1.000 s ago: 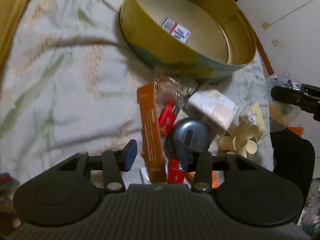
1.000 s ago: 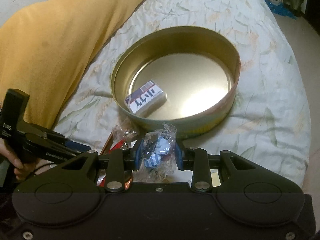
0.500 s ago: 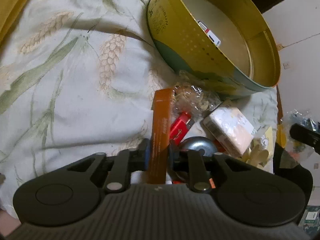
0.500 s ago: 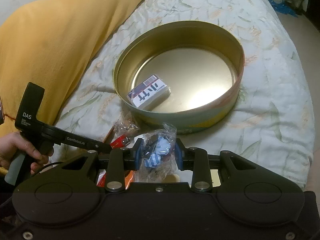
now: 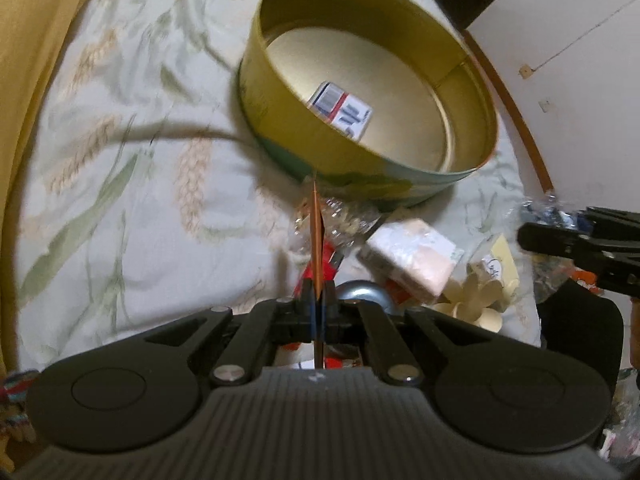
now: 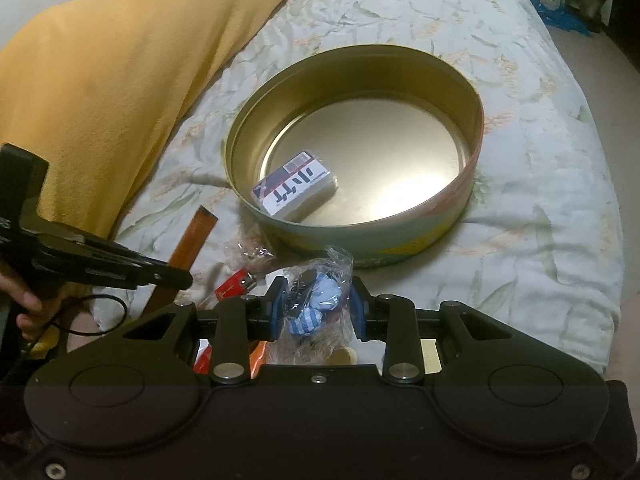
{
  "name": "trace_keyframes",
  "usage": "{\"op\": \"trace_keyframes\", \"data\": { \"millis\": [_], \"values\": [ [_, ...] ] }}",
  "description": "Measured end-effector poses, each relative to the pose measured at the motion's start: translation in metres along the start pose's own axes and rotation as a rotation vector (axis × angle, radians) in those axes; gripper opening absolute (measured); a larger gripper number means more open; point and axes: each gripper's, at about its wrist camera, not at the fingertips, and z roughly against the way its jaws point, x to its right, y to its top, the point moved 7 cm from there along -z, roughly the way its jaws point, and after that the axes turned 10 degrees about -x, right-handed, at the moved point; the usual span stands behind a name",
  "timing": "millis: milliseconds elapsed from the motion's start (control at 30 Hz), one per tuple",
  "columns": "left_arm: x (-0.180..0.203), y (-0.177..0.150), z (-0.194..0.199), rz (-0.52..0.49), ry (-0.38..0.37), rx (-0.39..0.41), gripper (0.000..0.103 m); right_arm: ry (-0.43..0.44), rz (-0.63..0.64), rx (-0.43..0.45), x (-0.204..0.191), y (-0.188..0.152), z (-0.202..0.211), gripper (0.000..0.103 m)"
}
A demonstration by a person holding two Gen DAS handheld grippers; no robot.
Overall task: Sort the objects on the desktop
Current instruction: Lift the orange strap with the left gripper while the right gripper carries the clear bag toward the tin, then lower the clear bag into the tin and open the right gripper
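My left gripper (image 5: 317, 297) is shut on a thin orange packet (image 5: 316, 240), seen edge-on and lifted above the pile; the same orange packet (image 6: 192, 236) shows flat in the right wrist view, held by the left gripper (image 6: 176, 278). My right gripper (image 6: 316, 310) is shut on a clear plastic bag with blue and white items (image 6: 316, 300), hovering near the front of the round yellow tin (image 6: 400, 236). The tin (image 5: 312, 136) holds one white box with blue and red print (image 5: 340, 110).
Loose items lie in front of the tin: a red lighter (image 5: 330, 256), a crinkled clear wrapper (image 5: 348, 220), a pale pink box (image 5: 412, 258), a grey-blue round case (image 5: 364, 294), a cream flower clip (image 5: 480, 304). A yellow blanket (image 6: 100, 80) covers the left; the bed edge drops at right.
The left gripper went from open over the pile to shut on the orange packet, then lifted it so it now shows edge-on. The right gripper kept still with its bag.
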Motion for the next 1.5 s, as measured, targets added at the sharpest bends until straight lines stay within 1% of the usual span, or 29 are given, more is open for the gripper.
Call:
{"op": "trace_keyframes", "data": {
  "millis": [200, 500, 900, 1067, 1500],
  "values": [
    [0.011, 0.003, 0.003, -0.053, 0.055, 0.027, 0.004, -0.011, 0.005, 0.007, 0.003, 0.008, 0.002, 0.031],
    [0.02, 0.004, 0.012, -0.113, 0.091, 0.072, 0.004, -0.027, 0.033, 0.028, 0.002, 0.03, 0.003, 0.031],
    [0.019, 0.0, 0.011, -0.118, 0.09, 0.063, 0.004, -0.03, 0.048, 0.032, 0.0, 0.066, -0.004, 0.031],
    [0.019, -0.001, 0.011, -0.119, 0.087, 0.062, 0.004, -0.017, 0.049, 0.021, -0.003, 0.078, -0.009, 0.031],
    [0.019, -0.003, 0.011, -0.126, 0.081, 0.056, 0.004, -0.041, 0.092, -0.008, -0.017, 0.103, -0.029, 0.031]
  ]
}}
